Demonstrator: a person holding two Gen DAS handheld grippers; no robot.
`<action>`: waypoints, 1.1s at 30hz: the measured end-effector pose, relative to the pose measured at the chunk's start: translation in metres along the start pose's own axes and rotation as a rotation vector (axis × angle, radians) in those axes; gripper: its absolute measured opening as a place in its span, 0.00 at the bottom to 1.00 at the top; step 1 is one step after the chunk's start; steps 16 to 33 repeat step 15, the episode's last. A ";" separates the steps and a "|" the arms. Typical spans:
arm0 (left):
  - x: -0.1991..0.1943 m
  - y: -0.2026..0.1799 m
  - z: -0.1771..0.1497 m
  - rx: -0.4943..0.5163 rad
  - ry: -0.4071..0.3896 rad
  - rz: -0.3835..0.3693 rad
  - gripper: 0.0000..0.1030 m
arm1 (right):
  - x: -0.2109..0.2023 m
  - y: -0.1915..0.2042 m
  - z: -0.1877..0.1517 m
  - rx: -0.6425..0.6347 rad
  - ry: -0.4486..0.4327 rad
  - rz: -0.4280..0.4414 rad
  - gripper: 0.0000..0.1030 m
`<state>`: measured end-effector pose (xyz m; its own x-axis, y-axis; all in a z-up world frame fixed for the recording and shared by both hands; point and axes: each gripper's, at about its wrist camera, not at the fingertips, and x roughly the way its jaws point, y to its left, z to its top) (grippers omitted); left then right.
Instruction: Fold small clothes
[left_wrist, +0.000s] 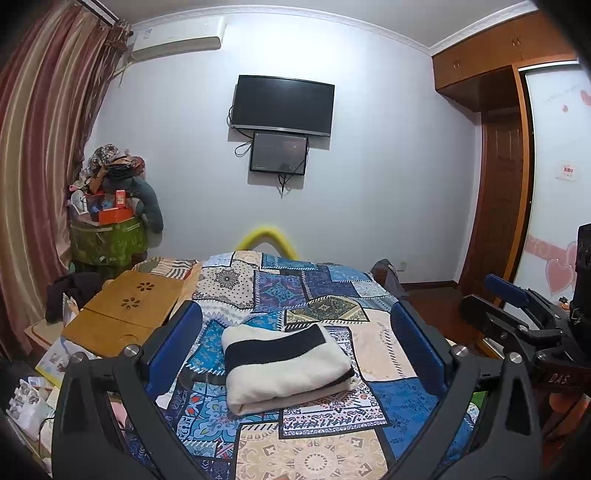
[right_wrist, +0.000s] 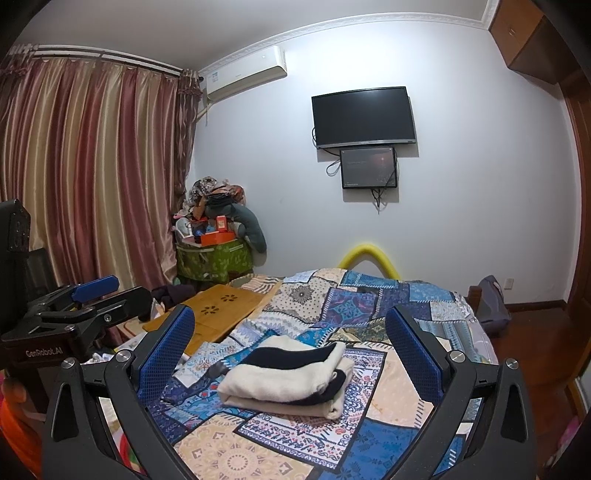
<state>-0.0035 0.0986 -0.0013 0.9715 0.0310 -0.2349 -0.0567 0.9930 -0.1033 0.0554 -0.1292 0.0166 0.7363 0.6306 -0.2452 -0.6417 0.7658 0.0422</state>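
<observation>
L gripper is spread wide, blue pads well apart, nothing between them but air; it hovers above the bed w/ the folded garment framed in the gap. R gripper is likewise spread, empty, hovering at about the same height. Each shows in the other's view: R one at 3 o'clock in the left wrist view, L one at 9 o'clock in the right wrist view, both clear of the cloth.

Folded cream garment w/ a black stripe lies flat on the patchwork bedspread, near the bed's centre, layers stacked, fold edge toward the cameras. In the right wrist view the same bundle sits at 6 o'clock just ahead of the fingers, touching neither.

Around it: a bamboo lap desk at 9 o'clock on the bed's left edge, near the cloth but apart. Papers and small boxes clutter the floor side at 8 o'clock. Dark clothing is heaped beyond the desk. A yellow foam arch pokes up past the bed's far end at 12.

Further: green bin piled w/ boxes and fabric in the corner at 10, striped curtain beside it. On the far wall a dark TV w/ a smaller screen just under it, AC unit at 11. Wooden wardrobe at 2 o'clock.
</observation>
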 end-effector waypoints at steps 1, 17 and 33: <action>0.000 0.000 0.000 0.001 0.001 -0.001 1.00 | 0.000 0.001 0.000 0.001 0.001 0.000 0.99; 0.006 -0.001 -0.003 0.016 0.019 -0.009 1.00 | 0.004 0.002 -0.002 0.010 0.014 -0.004 0.99; 0.006 -0.001 -0.003 0.016 0.019 -0.009 1.00 | 0.004 0.002 -0.002 0.010 0.014 -0.004 0.99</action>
